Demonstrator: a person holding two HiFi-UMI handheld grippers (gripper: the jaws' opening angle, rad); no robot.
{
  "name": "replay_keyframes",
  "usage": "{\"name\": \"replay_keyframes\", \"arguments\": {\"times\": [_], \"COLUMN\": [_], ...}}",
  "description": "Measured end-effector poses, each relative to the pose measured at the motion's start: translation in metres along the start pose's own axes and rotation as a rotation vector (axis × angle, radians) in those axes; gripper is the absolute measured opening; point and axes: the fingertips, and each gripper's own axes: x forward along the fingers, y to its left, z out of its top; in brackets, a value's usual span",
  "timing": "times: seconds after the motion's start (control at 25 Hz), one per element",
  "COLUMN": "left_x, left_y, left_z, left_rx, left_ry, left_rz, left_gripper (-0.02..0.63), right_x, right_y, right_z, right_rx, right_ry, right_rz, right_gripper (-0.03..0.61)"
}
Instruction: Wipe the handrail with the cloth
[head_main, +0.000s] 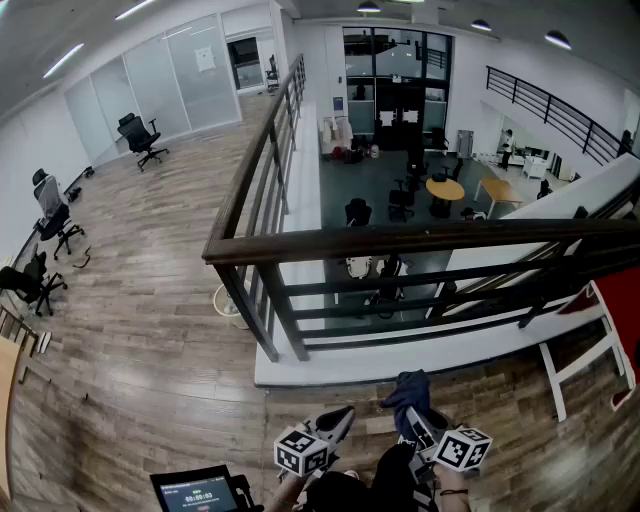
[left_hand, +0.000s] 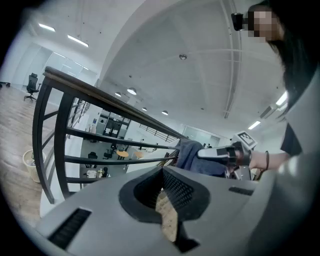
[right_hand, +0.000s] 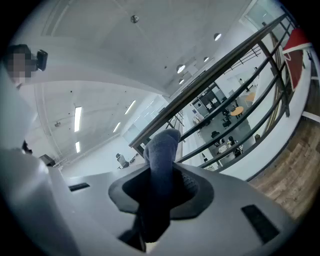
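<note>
A dark wooden handrail (head_main: 420, 240) on black metal bars meets a second run (head_main: 265, 130) at a corner, in front of me. A blue-grey cloth (head_main: 408, 390) sticks up from my right gripper (head_main: 420, 420), which is shut on it, low and short of the rail. In the right gripper view the cloth (right_hand: 162, 150) stands between the jaws with the handrail (right_hand: 220, 62) beyond. My left gripper (head_main: 335, 425) is beside it, jaws together and holding nothing. In the left gripper view that gripper (left_hand: 162, 192) faces the handrail (left_hand: 100, 95), and the cloth (left_hand: 192, 155) shows at the right.
Beyond the railing the floor drops to a lower level with tables and chairs. Office chairs (head_main: 140, 135) (head_main: 50, 210) stand on the wood floor at left. A white bucket (head_main: 228, 305) sits by the corner post. A white bench (head_main: 580, 350) is at right, a small screen (head_main: 200, 490) near me.
</note>
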Motion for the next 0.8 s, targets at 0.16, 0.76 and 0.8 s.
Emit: {"name": "replay_keyframes", "arguments": {"times": [0.16,0.76,0.8], "left_x": [0.021,0.166,0.18], "left_y": [0.01,0.054,0.055], "left_z": [0.006,0.068,0.073], "left_rx": [-0.019,-0.065,-0.065], "left_ry": [0.008,-0.075,-0.077], "left_rz": [0.028,0.155,0.159], "left_gripper": [0.0,0.0,0.0], "right_x": [0.025,0.157,0.164], "right_y": [-0.017,-0.069,-0.076], "right_z": [0.051,0.315,0.331], "right_rx": [-0.045,-0.218,-0.222], "right_ry": [-0.008,-0.072,-0.074], "right_rz": [0.009,0.141,0.149], "right_gripper": [0.092,0.092,0.092]}}
